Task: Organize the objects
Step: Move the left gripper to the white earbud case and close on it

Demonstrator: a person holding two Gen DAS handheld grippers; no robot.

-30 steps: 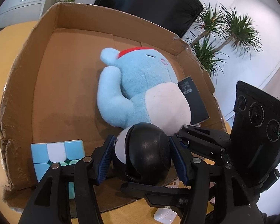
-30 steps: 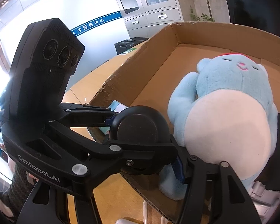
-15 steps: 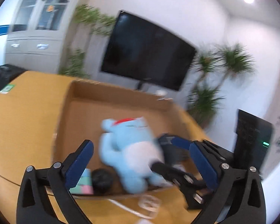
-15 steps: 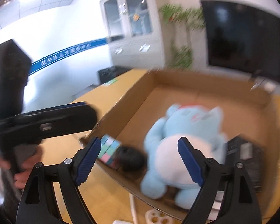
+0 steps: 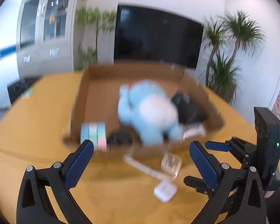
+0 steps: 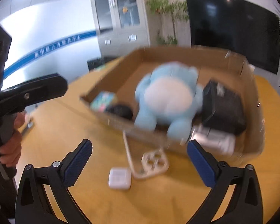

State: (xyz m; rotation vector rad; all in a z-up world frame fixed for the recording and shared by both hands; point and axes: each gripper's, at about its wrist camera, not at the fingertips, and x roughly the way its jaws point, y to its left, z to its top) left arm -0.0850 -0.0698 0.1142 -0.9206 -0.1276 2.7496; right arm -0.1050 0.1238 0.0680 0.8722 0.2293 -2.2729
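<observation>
Box (image 5: 84, 100) of brown cardboard sits on the yellow-wood table (image 5: 37, 149), open top, both our wrist views blurred. Inside, we see a blue plush toy (image 5: 149, 112) w/ white belly lying near the middle. Pastel cube (image 5: 93, 132) is at the near left corner, and a black round object (image 5: 120, 138) lies just beside it, btwn cube and plush. Black flat box (image 6: 224, 104) is on the plush's right, w/ a white item (image 6: 214, 140) in front of it at the near right corner; can't tell what that item is.

Left gripper (image 5: 141, 155): jaws wide apart, nothing btwn them, held above the table short of the box. Right gripper (image 6: 139, 155): jaws opening, nothing btwn them either, also short of the box.

On the table in front of the box we note a small white case (image 6: 119, 178) and a white plastic piece (image 6: 155, 161) w/ holes, plus a strip running from it. Left-hand tool and the hand (image 6: 9, 145) on it show at the left edge of the right wrist view.
</observation>
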